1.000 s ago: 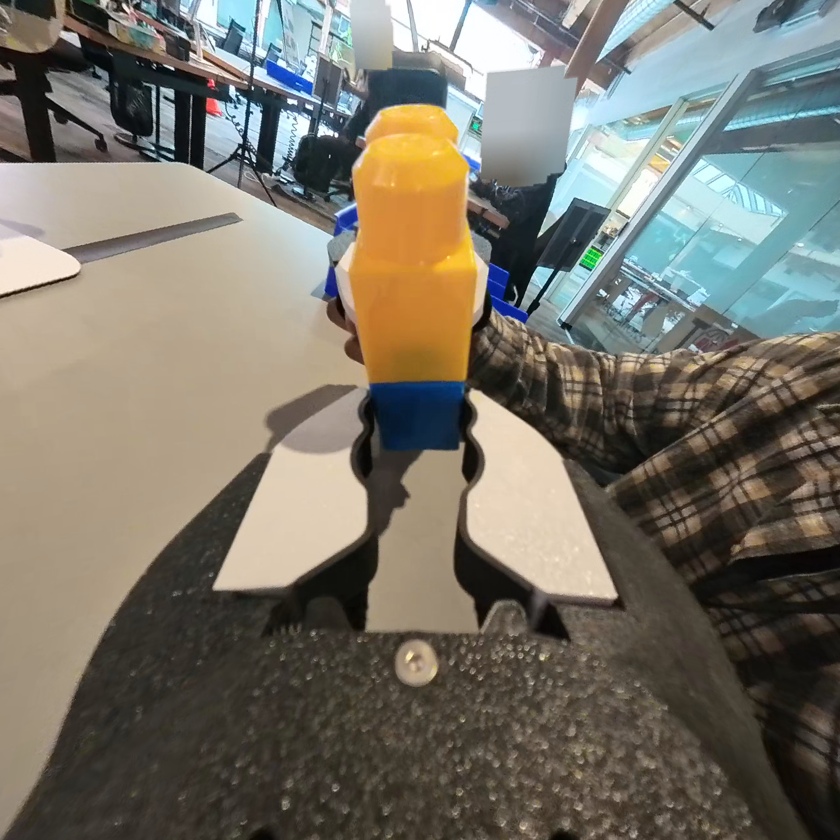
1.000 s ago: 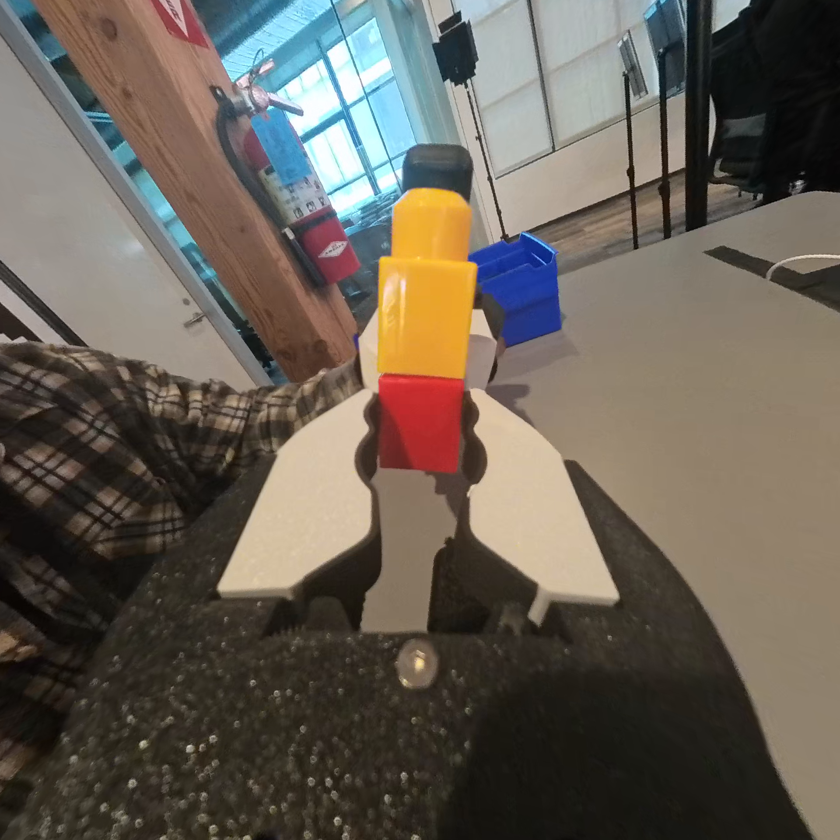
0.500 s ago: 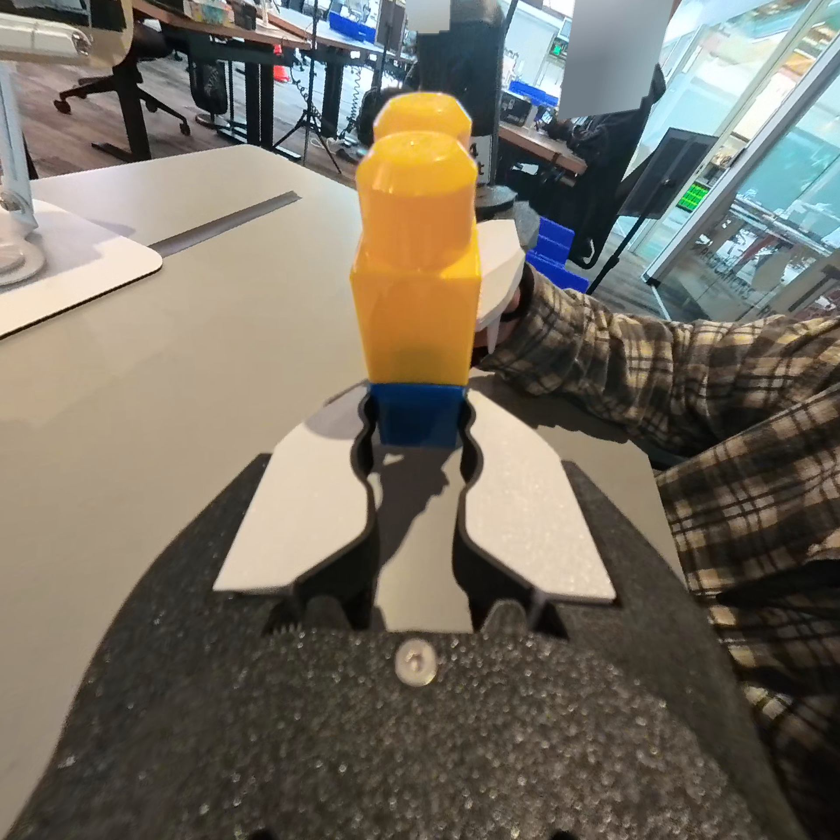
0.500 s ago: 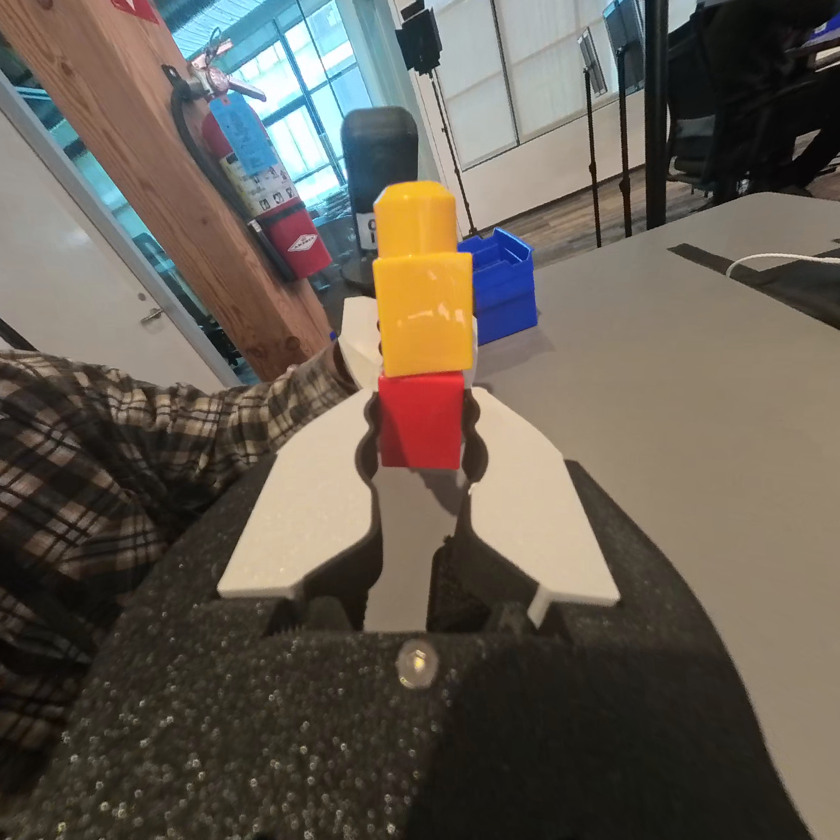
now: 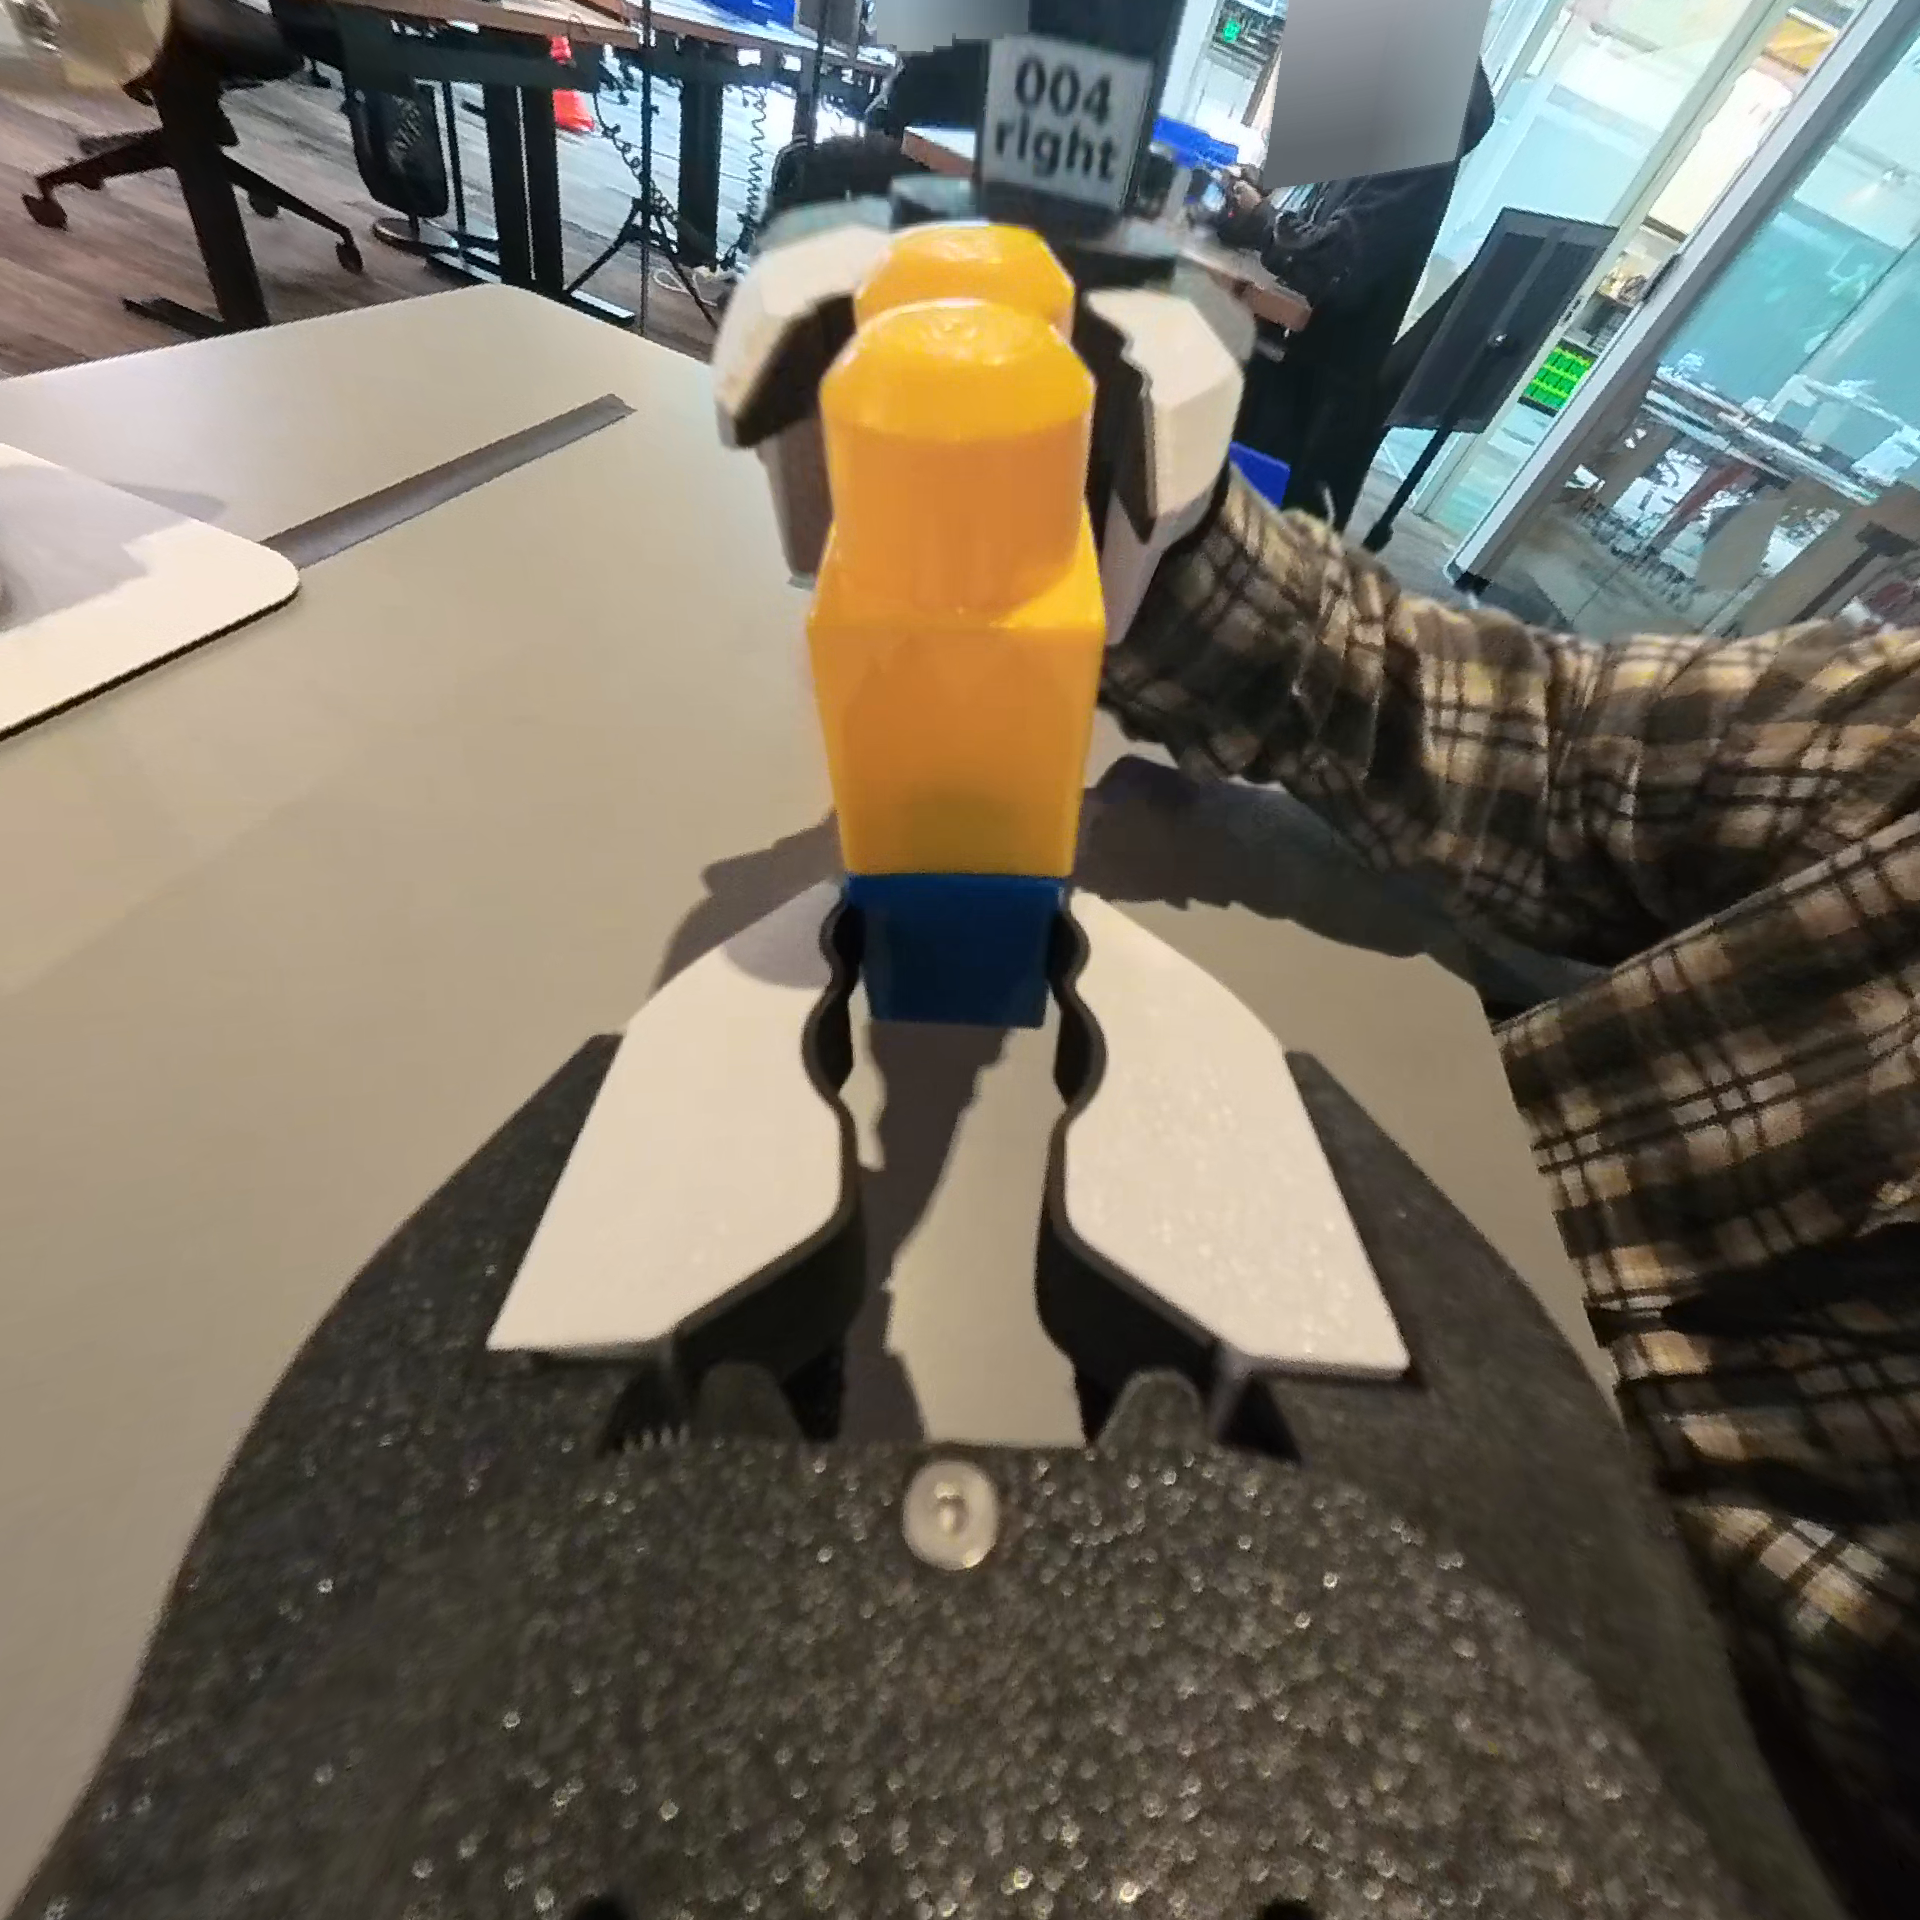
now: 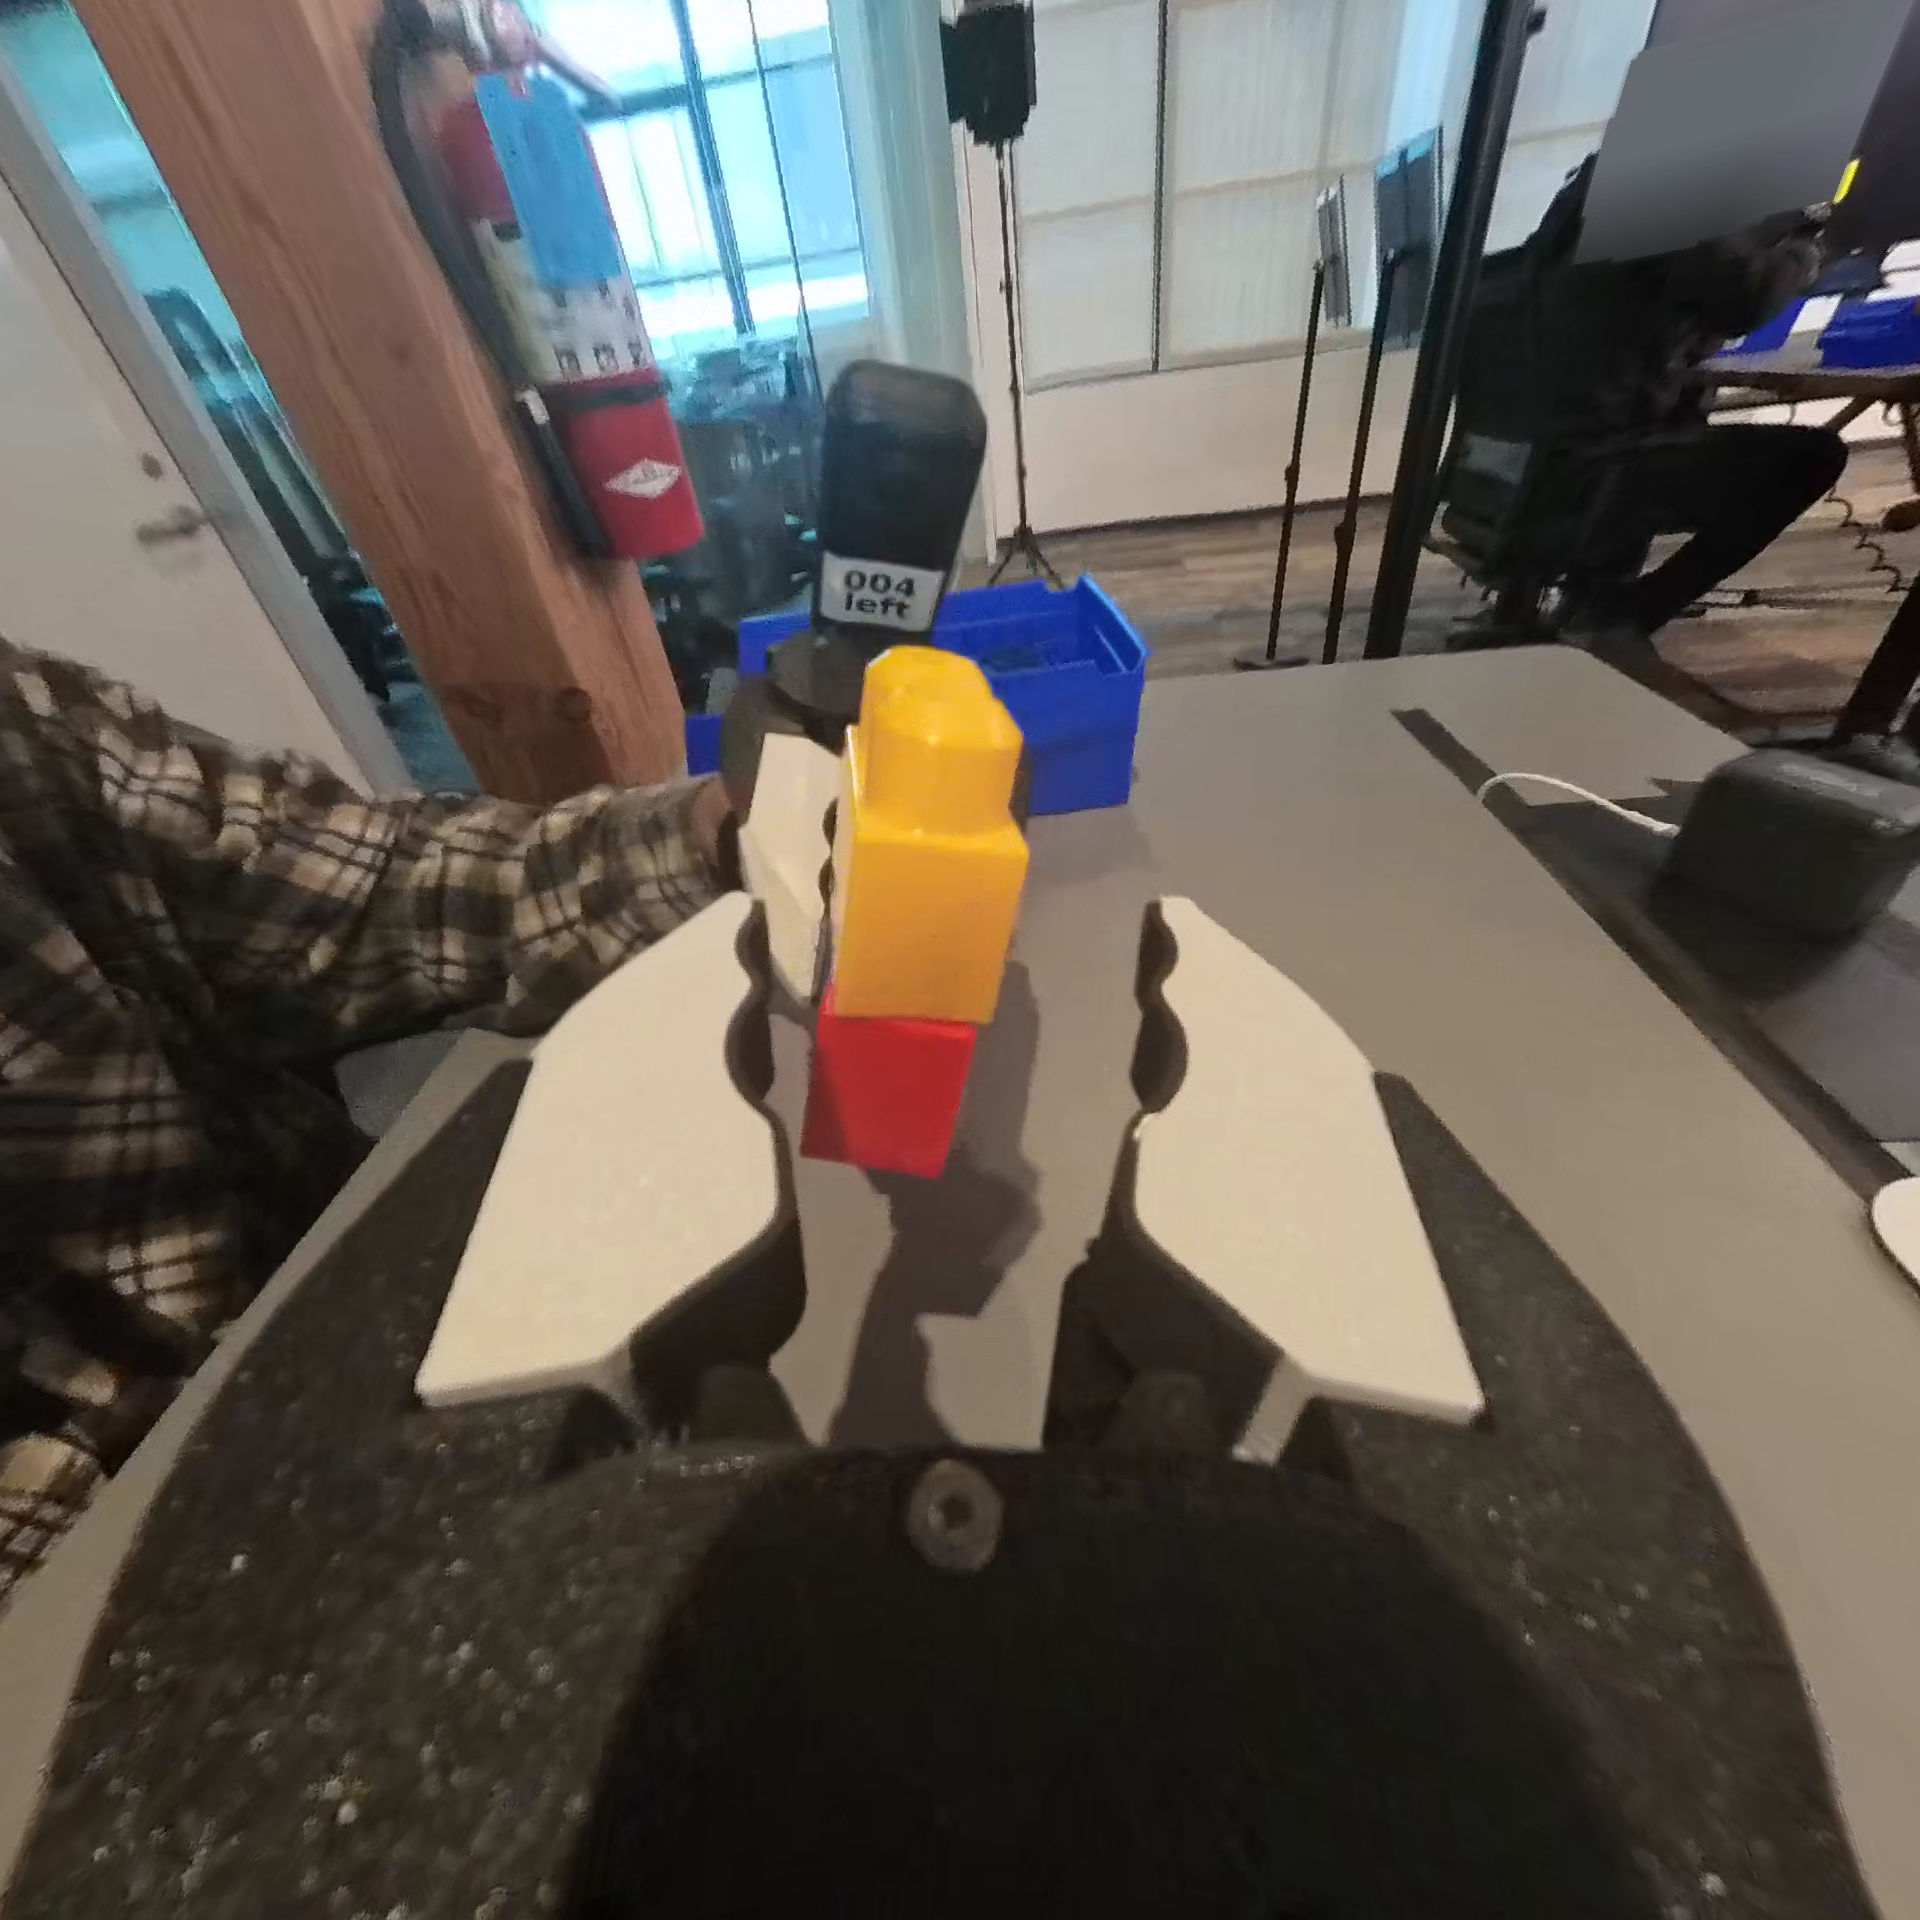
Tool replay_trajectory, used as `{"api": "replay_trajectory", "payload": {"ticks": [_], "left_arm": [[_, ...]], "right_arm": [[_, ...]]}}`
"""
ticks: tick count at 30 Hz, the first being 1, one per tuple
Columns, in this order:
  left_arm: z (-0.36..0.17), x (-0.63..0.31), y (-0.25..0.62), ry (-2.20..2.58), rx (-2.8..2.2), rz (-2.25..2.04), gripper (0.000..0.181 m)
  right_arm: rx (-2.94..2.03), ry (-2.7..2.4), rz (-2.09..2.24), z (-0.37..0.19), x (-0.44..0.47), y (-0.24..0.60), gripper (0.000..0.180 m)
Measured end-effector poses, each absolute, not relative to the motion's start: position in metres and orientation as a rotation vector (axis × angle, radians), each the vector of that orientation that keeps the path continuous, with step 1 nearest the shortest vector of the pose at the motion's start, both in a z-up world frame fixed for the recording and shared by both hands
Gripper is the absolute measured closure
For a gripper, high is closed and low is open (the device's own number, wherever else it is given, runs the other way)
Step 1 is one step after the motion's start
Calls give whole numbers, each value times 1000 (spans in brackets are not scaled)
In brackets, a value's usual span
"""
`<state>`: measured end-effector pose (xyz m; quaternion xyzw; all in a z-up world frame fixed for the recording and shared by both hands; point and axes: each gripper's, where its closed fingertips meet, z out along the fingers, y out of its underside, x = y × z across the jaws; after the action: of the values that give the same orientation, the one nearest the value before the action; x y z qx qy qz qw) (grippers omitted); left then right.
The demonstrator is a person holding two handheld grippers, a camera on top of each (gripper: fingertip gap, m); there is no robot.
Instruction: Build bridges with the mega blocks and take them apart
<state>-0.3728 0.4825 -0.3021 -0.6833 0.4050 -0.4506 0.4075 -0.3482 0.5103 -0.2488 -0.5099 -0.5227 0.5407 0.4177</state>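
A bridge of mega blocks runs between my two grippers: a long yellow block sits on a blue block at my left end and on a red block at my right end. My left gripper is shut on the blue block. My right gripper is open, with the red block between its fingers and apart from both. The yellow block leans slightly left in the right wrist view. The open right gripper shows behind the yellow block in the left wrist view. I cannot tell whether the bridge rests on the grey table.
A blue bin stands at the table's far edge. A dark grey box with a white cable sits at the right. A white pad lies at the left. A plaid sleeve reaches across. People sit at desks beyond. There is about 7 cm between the tips of the two grippers.
My right gripper has opened and let go of the red block. My left gripper still grips the blue block. Both views have swung and now look down more onto the table.
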Motion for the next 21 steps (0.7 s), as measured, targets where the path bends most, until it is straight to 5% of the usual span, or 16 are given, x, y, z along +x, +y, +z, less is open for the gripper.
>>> {"api": "replay_trajectory", "payload": {"ticks": [3,5,21], "left_arm": [[-304,-367,480,1041,-1726,-1124,145],[-304,-364,479,1047,-1723,-1101,145],[-309,-364,482,1075,-1733,-979,145]], "right_arm": [[-1267,-1388,1394,-246,-358,498,120],[-1277,-1415,1369,-248,-364,496,142],[-1266,-1403,1247,-252,-361,494,143]]}}
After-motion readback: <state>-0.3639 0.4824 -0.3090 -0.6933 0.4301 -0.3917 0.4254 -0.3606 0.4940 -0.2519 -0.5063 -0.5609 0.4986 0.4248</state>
